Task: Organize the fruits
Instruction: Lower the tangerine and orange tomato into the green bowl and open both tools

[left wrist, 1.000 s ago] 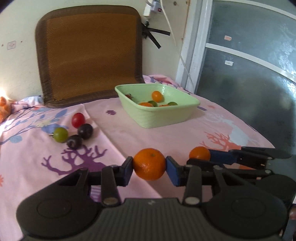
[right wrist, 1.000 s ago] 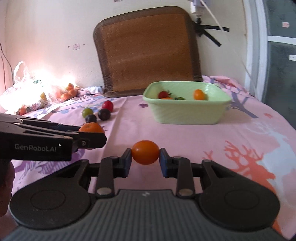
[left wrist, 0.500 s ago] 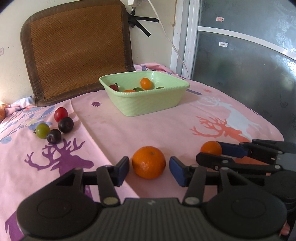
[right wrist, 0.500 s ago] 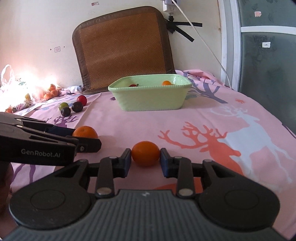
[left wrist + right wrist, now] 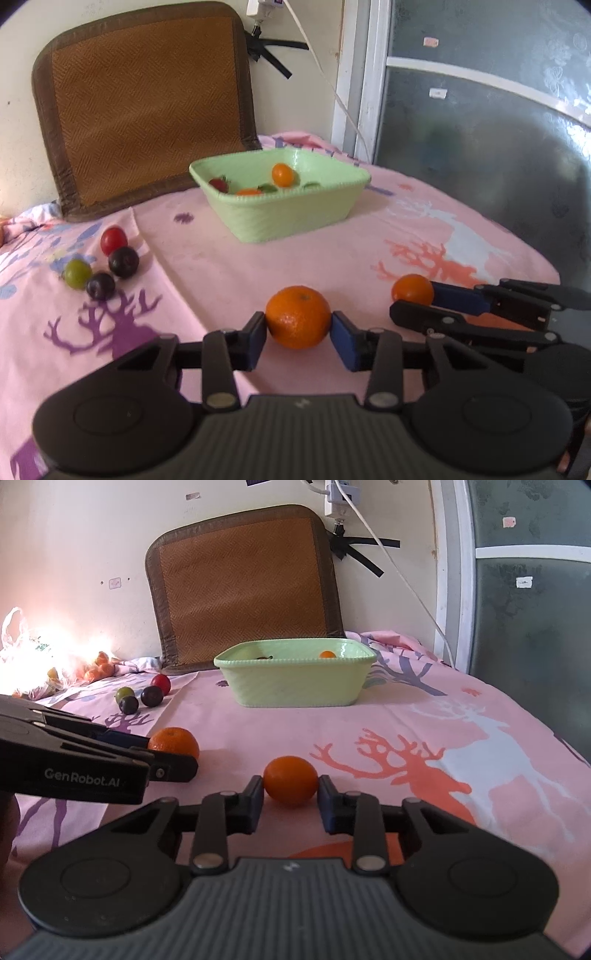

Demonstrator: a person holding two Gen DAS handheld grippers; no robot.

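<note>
My left gripper [image 5: 297, 325] is closing, and both blue pads touch a large mandarin [image 5: 298, 317] that rests low on the pink cloth. To its right, my right gripper [image 5: 413, 295] pinches a smaller orange [image 5: 412, 288]. In the right wrist view the right gripper [image 5: 290, 794] is closing too, its pads pressing the small orange [image 5: 290, 780], while the left gripper [image 5: 173, 757] holds the mandarin [image 5: 173, 741] at the left. A pale green bowl [image 5: 288, 221] further back holds an orange, a red fruit and green ones.
A red tomato [image 5: 113, 240], a green fruit [image 5: 77, 273] and two dark plums [image 5: 123, 261] lie at the left. A brown mat [image 5: 147, 99] leans on the wall, with a plastic bag of fruit [image 5: 55, 664] beside it. A glass door [image 5: 498, 147] closes the right side.
Half a second ago the left jaws stood apart from the mandarin; now they are back against it. The right jaws stayed on the small orange and sank slightly towards the cloth.
</note>
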